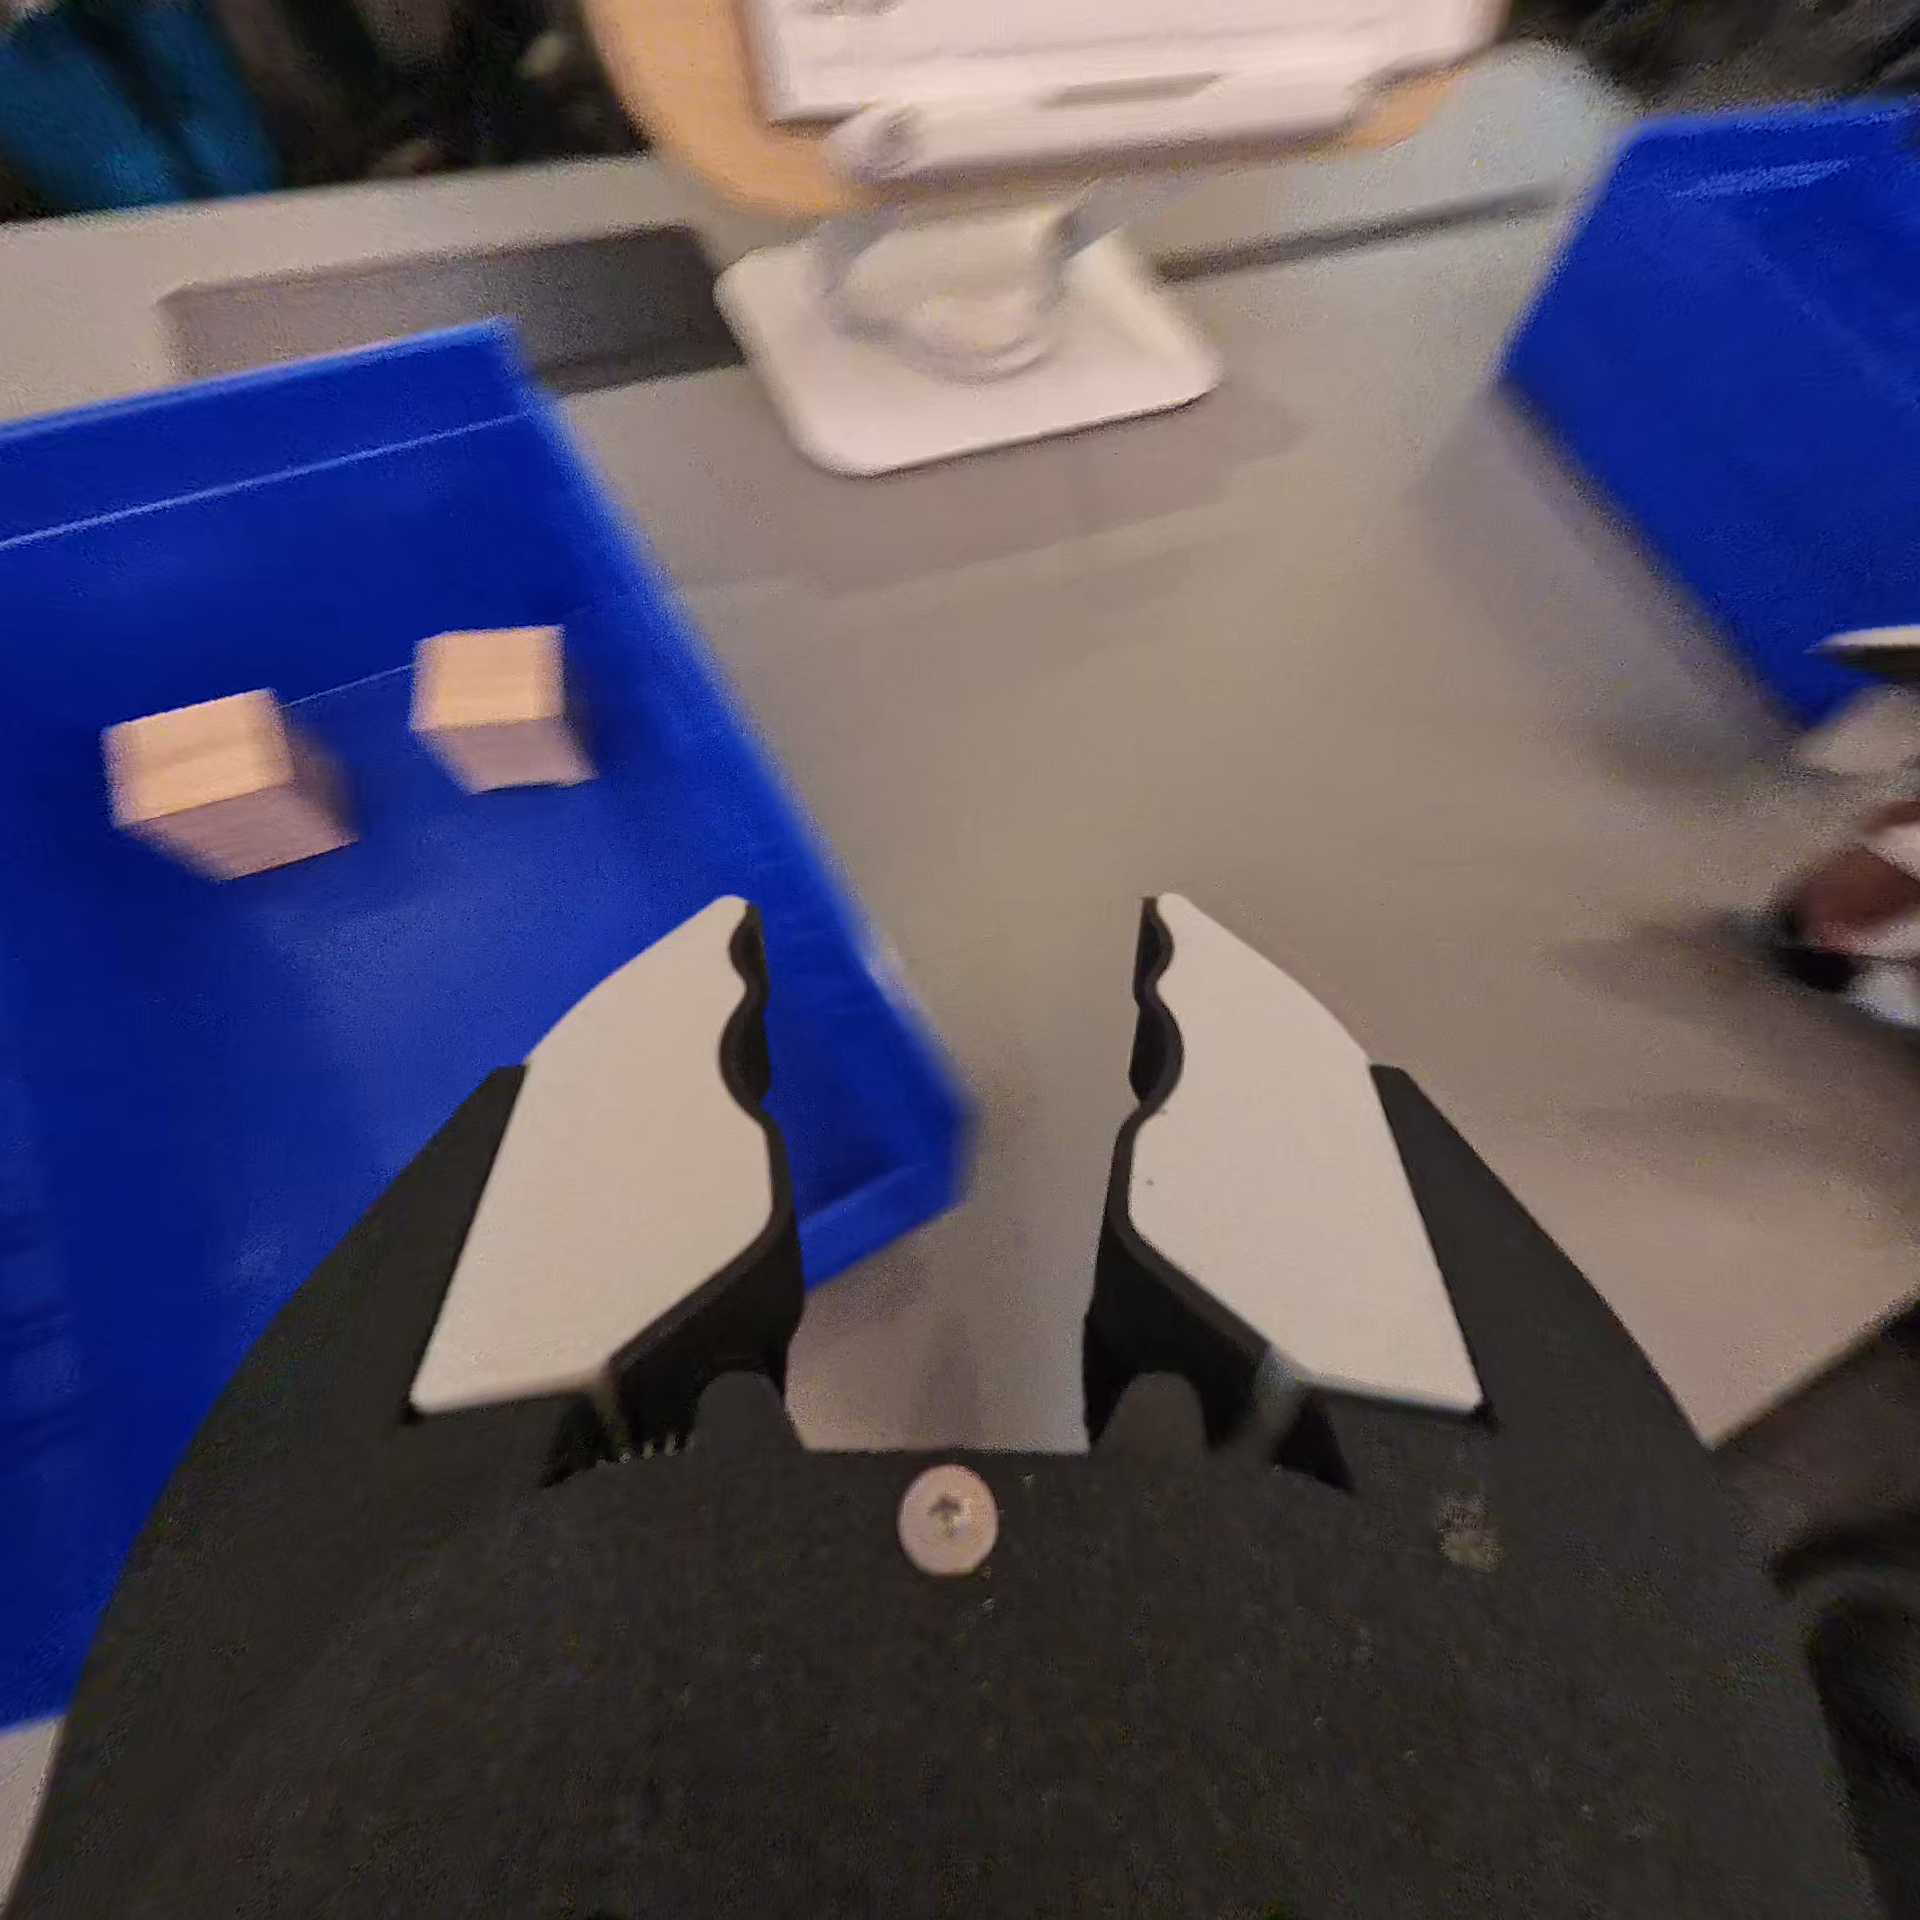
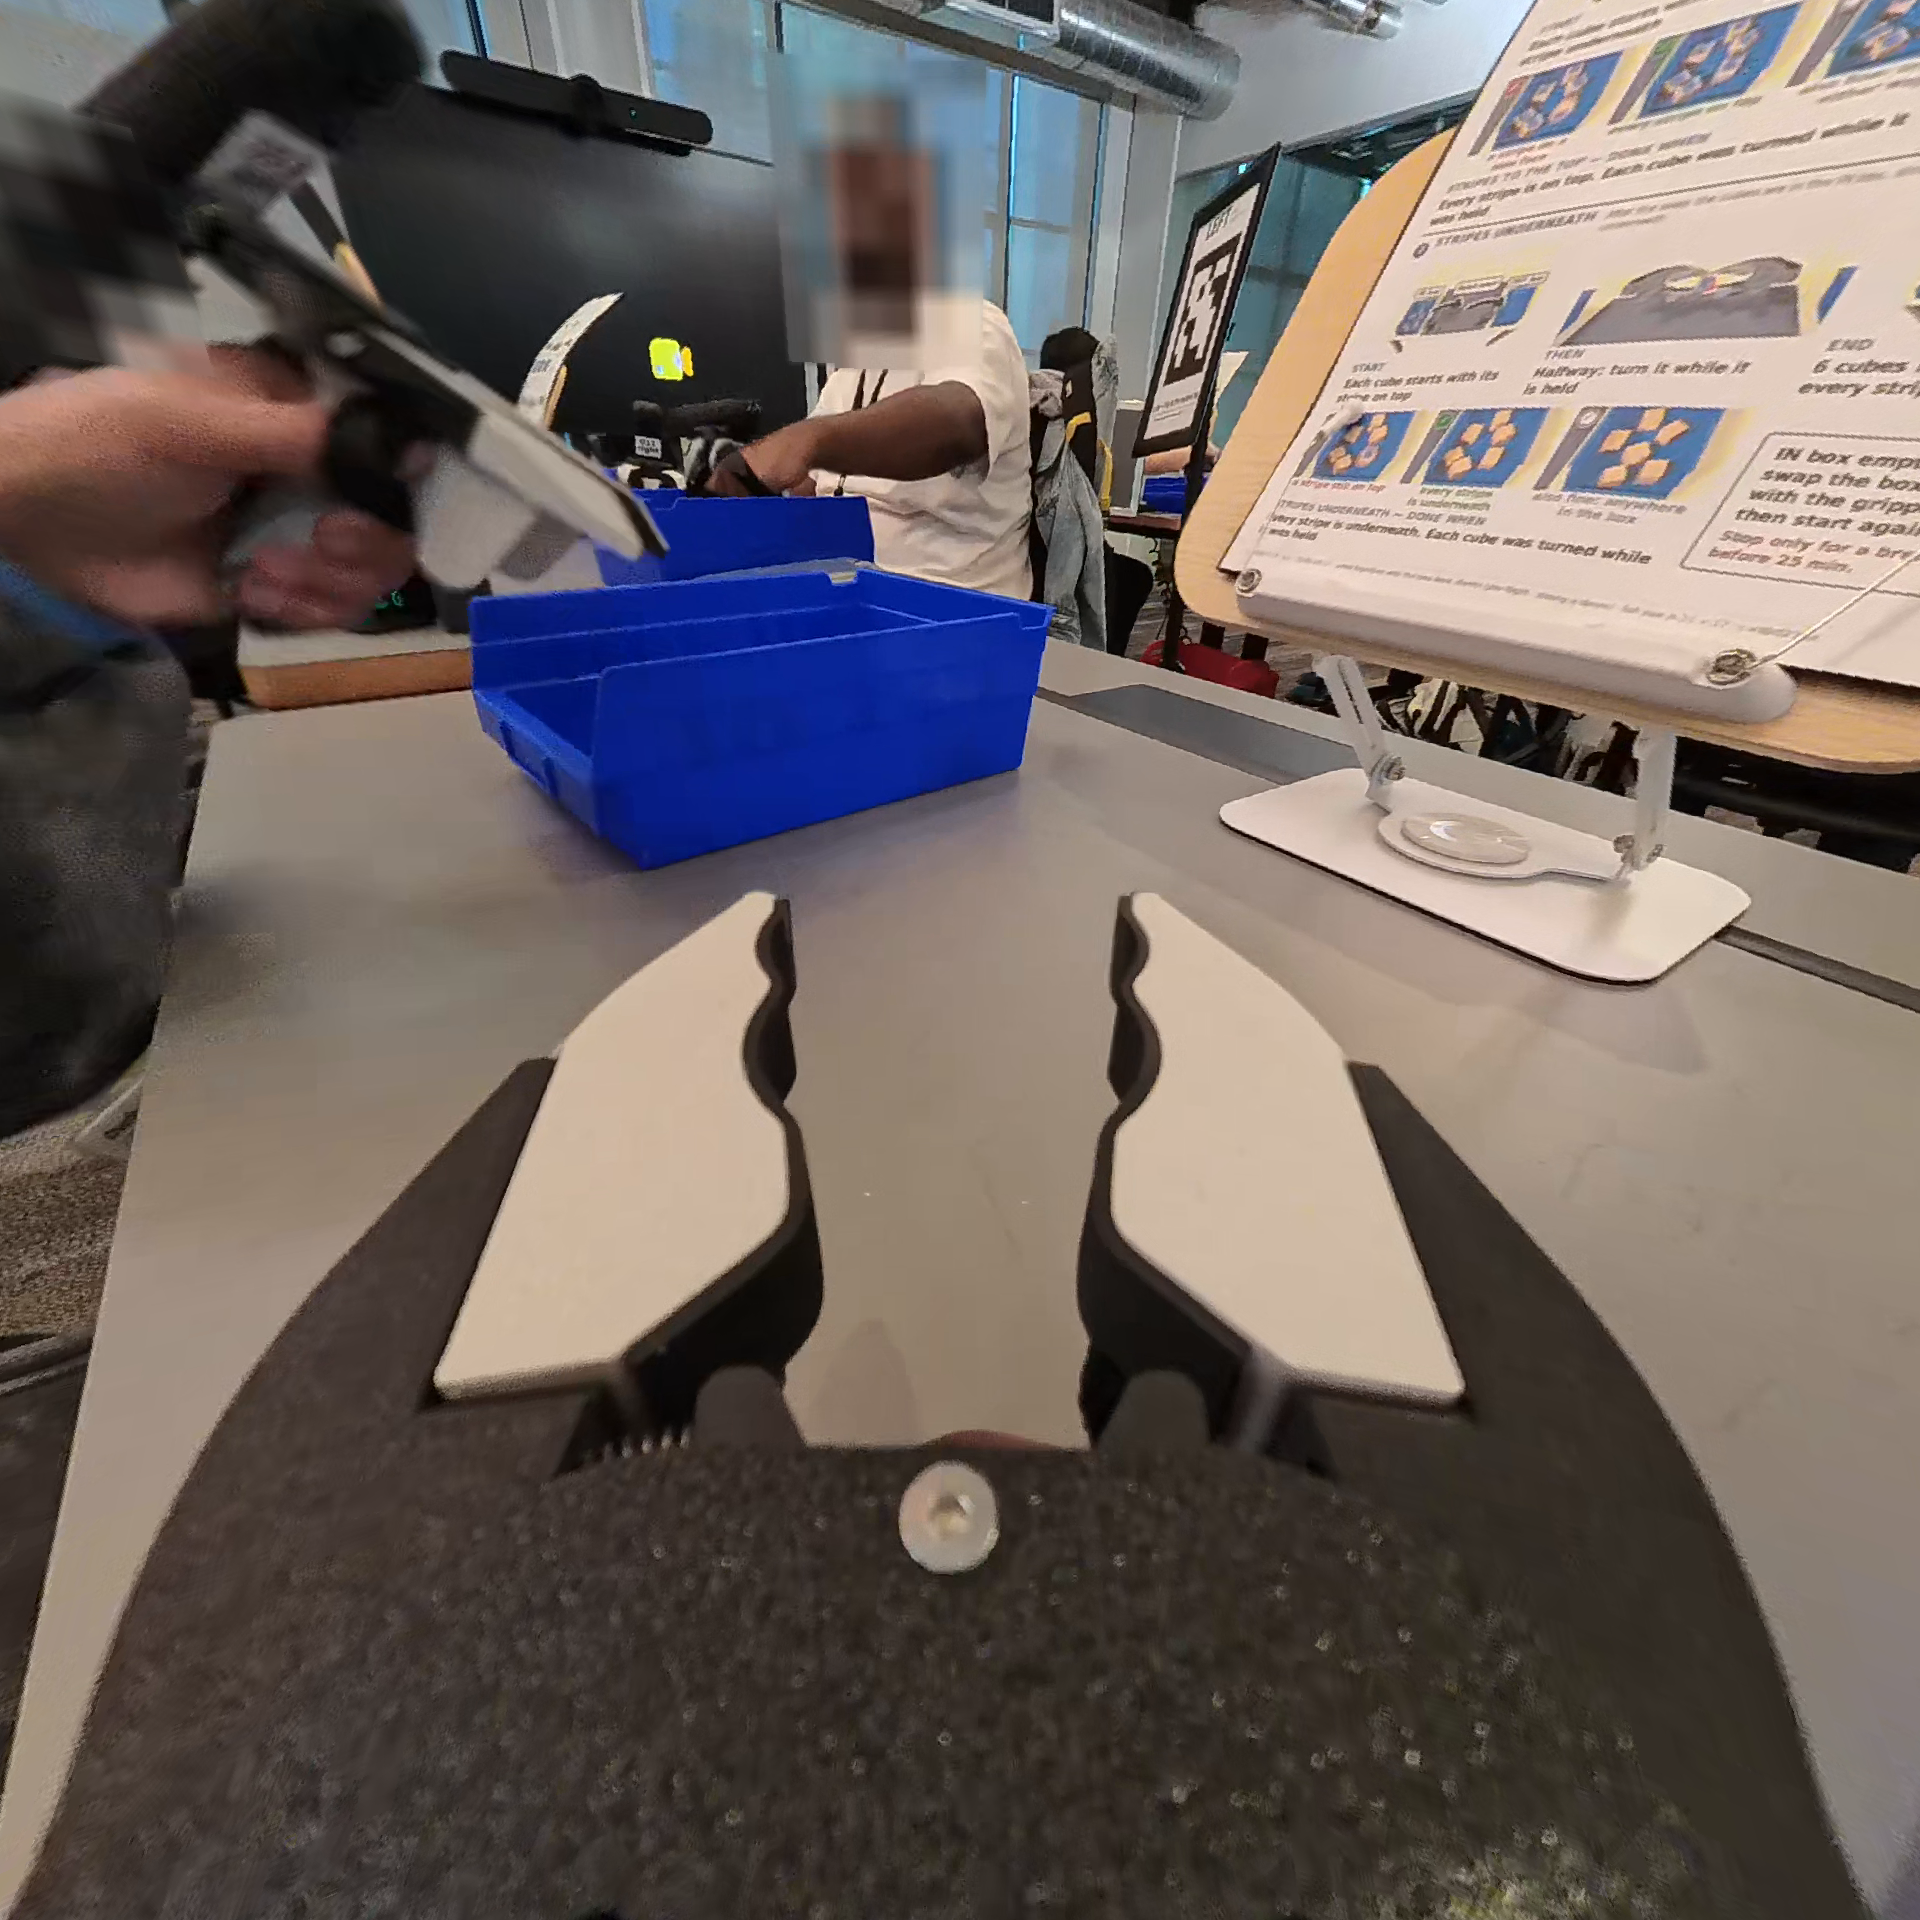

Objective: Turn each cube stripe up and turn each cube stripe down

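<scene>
Left wrist view is smeared by motion, but it shows the left gripper [image 1: 951,914] released, jaws apart and empty, over the near right rim of a blue bin [image 1: 665,582] that sits toward the left edge of the grey table [image 1: 1195,727]. Two wooden cubes [image 1: 223,784] [image 1: 499,707] rest on the bin floor, apart from each other and clear of the walls; I cannot tell where their stripes lie, the blur hides any marking. They look light, stiff and hard-edged, probably a little slick on bare faces, so the sound hold is square across two opposite flat sides, not on corners. Room around each cube seems enough for both fingers, though the bin walls will limit a low sideways approach; coming from above looks easier.

From the right wrist view, the right gripper [image 2: 951,914] is also spread wide and holds nothing, low over open table near its front edge. Ahead stands that same blue bin [image 2: 810,727], with the left gripper [image 2: 623,530] above its far left side. A second blue bin [image 1: 1745,395] sits at the table's right side, and a white stand [image 2: 1475,883] with an instruction sheet [image 2: 1610,312] occupies the far right corner, a thing to steer clear of
</scene>
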A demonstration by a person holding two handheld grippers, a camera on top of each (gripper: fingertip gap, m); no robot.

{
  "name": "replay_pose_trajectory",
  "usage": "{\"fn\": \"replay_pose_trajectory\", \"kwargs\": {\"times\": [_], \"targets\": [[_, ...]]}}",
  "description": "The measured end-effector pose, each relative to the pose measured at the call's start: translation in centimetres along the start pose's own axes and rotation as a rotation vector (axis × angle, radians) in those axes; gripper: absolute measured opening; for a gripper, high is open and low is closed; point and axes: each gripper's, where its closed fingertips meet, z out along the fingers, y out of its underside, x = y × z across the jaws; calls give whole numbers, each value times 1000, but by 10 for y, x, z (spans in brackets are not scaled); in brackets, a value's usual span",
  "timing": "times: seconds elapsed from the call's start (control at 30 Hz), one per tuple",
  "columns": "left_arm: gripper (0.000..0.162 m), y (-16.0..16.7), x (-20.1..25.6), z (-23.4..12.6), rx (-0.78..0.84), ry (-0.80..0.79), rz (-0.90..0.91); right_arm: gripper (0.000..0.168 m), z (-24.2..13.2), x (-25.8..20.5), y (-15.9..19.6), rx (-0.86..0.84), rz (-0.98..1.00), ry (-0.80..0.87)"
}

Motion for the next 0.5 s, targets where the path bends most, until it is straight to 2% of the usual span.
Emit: {"fn": "replay_pose_trajectory", "kwargs": {"times": [0.1, 0.23, 0.33, 0.5], "targets": [[67, -10, -90, 14, -154, -192, -45, 58, 0, -2, -1, 7, -6, -8], [67, -13, -164, 58, -305, -245, -139, 57, -1, -2, -1, 9, 0, -16], [67, -5, -195, 90, -404, -233, -201, 57, -1, -2, 0, 5, 9, -24], [69, 10, -220, 123, -537, -243, -217, 57, 1, -3, 2, -5, 13, -39]]}}
